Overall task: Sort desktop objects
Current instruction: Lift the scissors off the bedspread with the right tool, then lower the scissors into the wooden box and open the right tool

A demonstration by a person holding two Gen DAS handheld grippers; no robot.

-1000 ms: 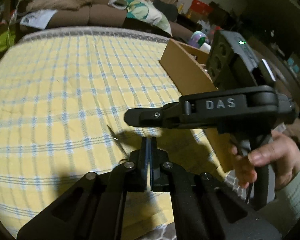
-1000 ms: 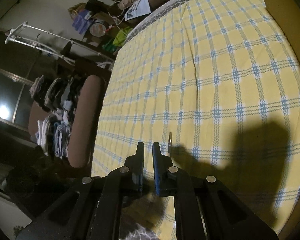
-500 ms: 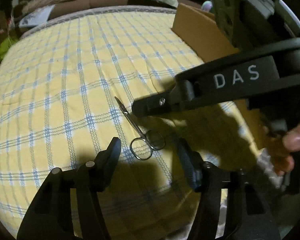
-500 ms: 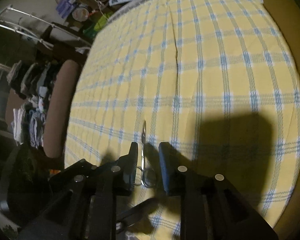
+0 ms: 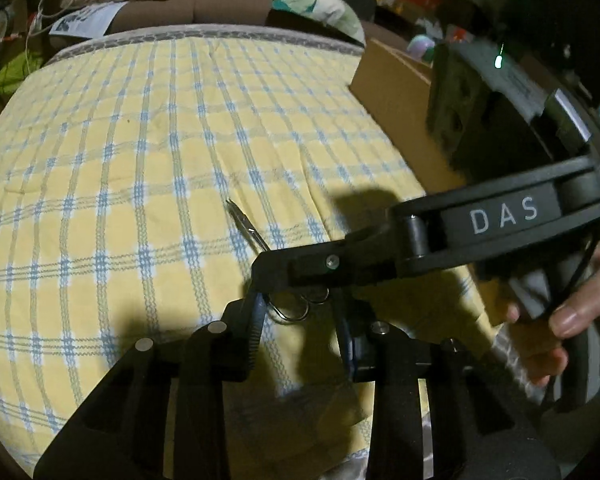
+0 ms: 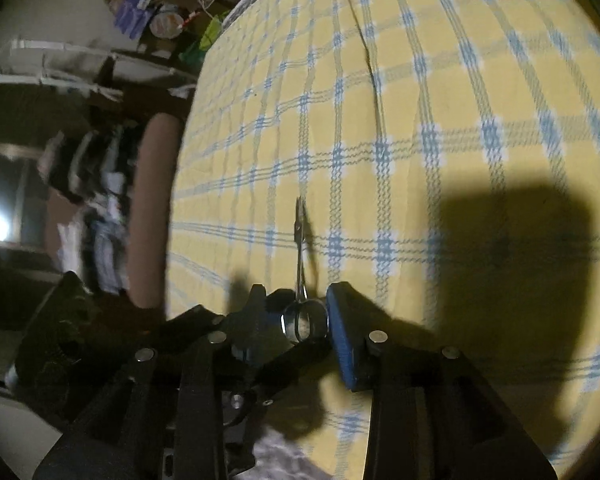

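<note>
Small steel scissors lie flat on the yellow plaid blanket, blades pointing away. My left gripper straddles the handle rings. Its jaws are closing, with the left pad near a ring and a small gap on the right. My right gripper comes in from the right, and one of its fingers crosses above the scissors' pivot. Its jaws are opening with the scissors' rings between them, the blue pad close beside them. The scissors' blades rest on the cloth.
A cardboard box stands along the blanket's right edge. A brown couch with pillows lies beyond the far edge. A hand holds the right gripper's handle. Stacked clothes and a white rack are off the blanket's left side.
Both grippers went from shut to parted and sank onto the scissors' handle end. The left jaws spread wide, then narrowed around the rings, while the right jaws kept widening.
</note>
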